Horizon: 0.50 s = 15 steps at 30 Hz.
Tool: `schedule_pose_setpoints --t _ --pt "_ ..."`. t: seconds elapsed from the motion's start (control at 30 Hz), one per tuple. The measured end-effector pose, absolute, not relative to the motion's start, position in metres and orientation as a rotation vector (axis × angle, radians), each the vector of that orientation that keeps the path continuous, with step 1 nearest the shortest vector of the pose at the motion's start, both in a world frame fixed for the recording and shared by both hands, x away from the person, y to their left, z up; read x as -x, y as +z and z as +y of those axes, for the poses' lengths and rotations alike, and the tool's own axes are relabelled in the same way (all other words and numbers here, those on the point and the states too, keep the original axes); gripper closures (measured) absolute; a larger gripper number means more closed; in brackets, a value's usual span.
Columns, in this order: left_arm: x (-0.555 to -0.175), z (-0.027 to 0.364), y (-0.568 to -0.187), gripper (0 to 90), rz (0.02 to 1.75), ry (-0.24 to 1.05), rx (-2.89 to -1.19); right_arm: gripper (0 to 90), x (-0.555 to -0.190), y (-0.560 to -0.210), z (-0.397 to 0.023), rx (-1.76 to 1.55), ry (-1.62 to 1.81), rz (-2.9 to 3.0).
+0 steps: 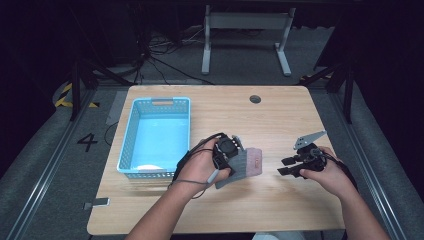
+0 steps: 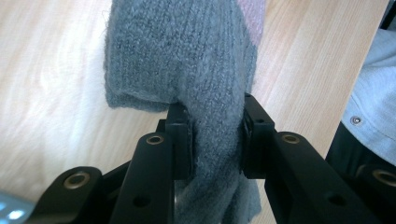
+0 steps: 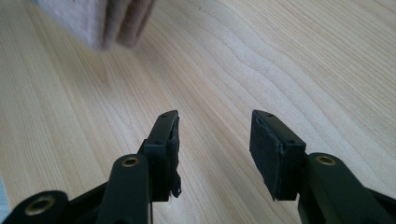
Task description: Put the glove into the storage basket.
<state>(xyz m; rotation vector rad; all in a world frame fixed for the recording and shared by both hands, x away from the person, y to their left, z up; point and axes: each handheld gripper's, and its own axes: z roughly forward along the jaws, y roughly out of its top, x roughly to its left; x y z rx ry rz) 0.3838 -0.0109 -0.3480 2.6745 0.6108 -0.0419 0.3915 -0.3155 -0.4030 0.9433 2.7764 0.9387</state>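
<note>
- Grey knitted sock (image 2: pixel 187 60) sits pinched in the left claw (image 2: pixel 215 140), over the wooden bench (image 1: pixel 280 120).
- Right claw (image 3: pixel 214 149) hovers spread, nothing between its jaws.
- Blue basket (image 1: pixel 129 145) stands left.

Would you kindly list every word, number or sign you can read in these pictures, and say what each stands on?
"4": dark numeral on the grey floor left of the light wooden table.
Small tag on the grey and pink knitted cloth: too small to read.
Yellow and black hazard stripes on the floor: no text.
</note>
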Motion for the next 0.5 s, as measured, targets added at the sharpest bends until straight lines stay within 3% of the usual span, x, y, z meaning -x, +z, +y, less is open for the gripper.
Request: schedule_pose_setpoints --t 0.5 --pt "-0.392 0.046 -0.311 70.2 0.741 0.076 -2.599 53.0 -0.395 -0.406 -0.309 -0.928 0.929 2.8"
